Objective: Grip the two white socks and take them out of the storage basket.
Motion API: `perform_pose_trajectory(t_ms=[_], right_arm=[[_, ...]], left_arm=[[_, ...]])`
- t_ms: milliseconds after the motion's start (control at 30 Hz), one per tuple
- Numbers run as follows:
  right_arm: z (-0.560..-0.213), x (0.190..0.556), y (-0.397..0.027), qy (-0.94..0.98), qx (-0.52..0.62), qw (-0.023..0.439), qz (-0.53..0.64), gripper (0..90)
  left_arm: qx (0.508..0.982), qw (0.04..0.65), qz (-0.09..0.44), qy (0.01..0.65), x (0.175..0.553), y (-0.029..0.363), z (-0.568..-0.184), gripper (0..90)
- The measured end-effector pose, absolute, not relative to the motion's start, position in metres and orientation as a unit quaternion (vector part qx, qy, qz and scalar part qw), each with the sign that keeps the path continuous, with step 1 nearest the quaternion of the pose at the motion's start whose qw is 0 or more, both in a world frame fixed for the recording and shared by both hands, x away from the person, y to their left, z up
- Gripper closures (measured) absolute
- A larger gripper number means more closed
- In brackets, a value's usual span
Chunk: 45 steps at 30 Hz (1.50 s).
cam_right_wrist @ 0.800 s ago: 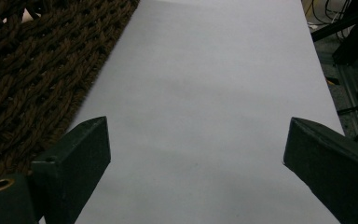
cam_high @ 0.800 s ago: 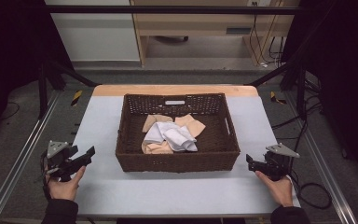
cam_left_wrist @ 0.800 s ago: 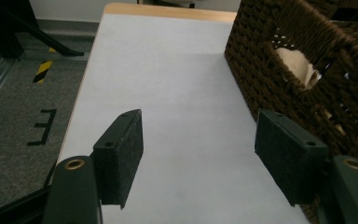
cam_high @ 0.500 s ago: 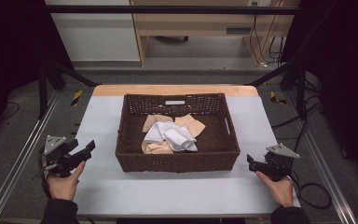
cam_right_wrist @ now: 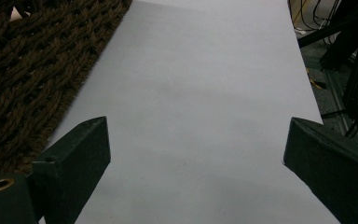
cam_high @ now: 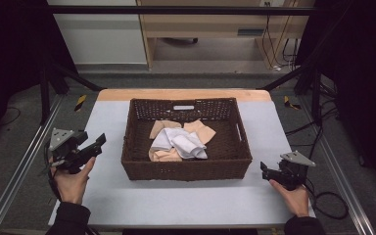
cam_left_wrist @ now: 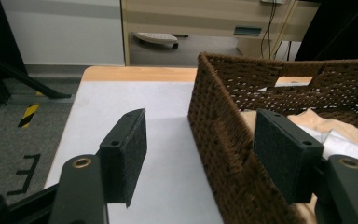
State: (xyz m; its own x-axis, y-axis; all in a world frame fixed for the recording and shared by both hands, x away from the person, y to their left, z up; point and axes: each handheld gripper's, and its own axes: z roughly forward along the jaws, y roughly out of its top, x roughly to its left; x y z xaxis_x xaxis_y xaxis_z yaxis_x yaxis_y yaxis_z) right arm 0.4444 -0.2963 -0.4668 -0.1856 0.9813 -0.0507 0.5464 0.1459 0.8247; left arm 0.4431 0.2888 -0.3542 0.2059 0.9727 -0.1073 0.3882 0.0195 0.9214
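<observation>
High view: both grippers waited beside the basket of cloths, jaws spread and empty.

Largest was the pale grey table [cam_high: 196,200], then the dark brown woven wicker basket [cam_high: 186,169] standing between the two grippers, with the crumpled white cloth [cam_high: 181,143] and peach cloths [cam_high: 201,131] lying inside it, ahead of and inward from each gripper. The left gripper [cam_high: 89,149] hung just beside the basket's left wall, raised off the table, jaws wide apart, holding nothing. The right gripper [cam_high: 264,171] sat low near the basket's right front corner, jaws equally wide, touching nothing. Judging from this, reaching well meant lifting over the rim first, then coming down on a raised fold of the white cloth rather than the weave.
</observation>
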Motion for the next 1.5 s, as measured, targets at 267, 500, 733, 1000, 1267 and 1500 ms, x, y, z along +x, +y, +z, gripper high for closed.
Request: perform_pose_trajectory(t_ms=[267,500,733,1000,1267,1500], right_arm=[[-0.466,0.444,-0.297,0.687,0.557,0.313,0.347,7.4],[-0.466,0.445,-0.297,0.688,0.557,0.313,0.346,7.5],[-0.466,0.445,-0.297,0.687,0.557,0.312,0.347,7.5],[-0.466,0.446,-0.297,0.686,0.557,0.312,0.348,7.5],[-0.467,0.446,-0.297,0.686,0.558,0.312,0.348,7.5],[-0.467,0.447,-0.297,0.686,0.558,0.311,0.349,7.5]], left_arm=[[0.636,0.469,0.317,0.524,0.457,0.259,-0.339,34.5],[0.656,0.467,0.317,0.501,0.470,0.226,-0.331,33.8],[0.665,0.472,0.309,0.489,0.481,0.200,-0.327,33.6],[0.675,0.477,0.306,0.473,0.492,0.171,-0.324,33.1],[0.687,0.476,0.308,0.454,0.505,0.140,-0.328,32.6],[0.698,0.470,0.302,0.448,0.519,0.118,-0.338,31.9]])
